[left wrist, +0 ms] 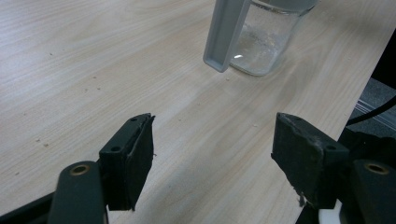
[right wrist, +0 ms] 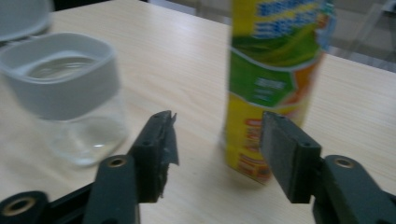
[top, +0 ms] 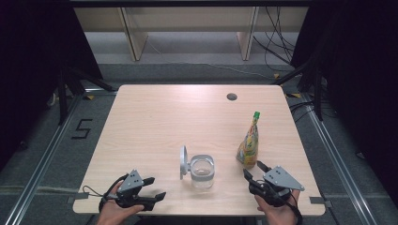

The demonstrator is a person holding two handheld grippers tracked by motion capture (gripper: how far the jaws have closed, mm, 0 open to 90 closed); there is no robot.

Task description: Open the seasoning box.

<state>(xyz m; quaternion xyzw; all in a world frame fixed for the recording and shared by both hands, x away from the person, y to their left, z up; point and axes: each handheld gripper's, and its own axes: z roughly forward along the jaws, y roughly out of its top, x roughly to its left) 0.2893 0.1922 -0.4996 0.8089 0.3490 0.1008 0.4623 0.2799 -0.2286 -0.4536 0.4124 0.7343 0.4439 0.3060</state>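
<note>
Presently, item one: right gripper (top: 253, 174), jaws spread wide and holding nothing, aimed at the lower body of the yellow-green pouch (top: 248, 144). In the right gripper view the pouch (right wrist: 273, 88) stands upright just beyond the jaw tips, its base lying between their lines but not yet touched.

Item two: left gripper (top: 154, 187), jaws likewise wide apart and empty, resting low at the near edge of the tabletop (top: 155, 122). In the left gripper view the glass jar (left wrist: 266, 42) sits ahead and to the right, near but apart.

Item three: glass jar (top: 202, 171), clear, with a grey collar, open; its hinged grey lid (top: 183, 162) stands up on the jar's left side. The jar stands between the two grippers, near the front edge, with the pouch just beside it to the right.

Step in hand, by judgement: the approach to the pouch, before any grasp. The work looks like bringing the pouch's contents to the open jar.

Next move, by judgement: ease the right jaws forward around the pouch's lower half and close gently, since a soft pouch may buckle or tip. The green cap (top: 256, 114) would then need opening.

Edges and room: both grippers sit close to the near edge. The pouch has little margin to the tabletop's right edge. Far half of the tabletop lies open, apart from a cable hole (top: 231, 97).
</note>
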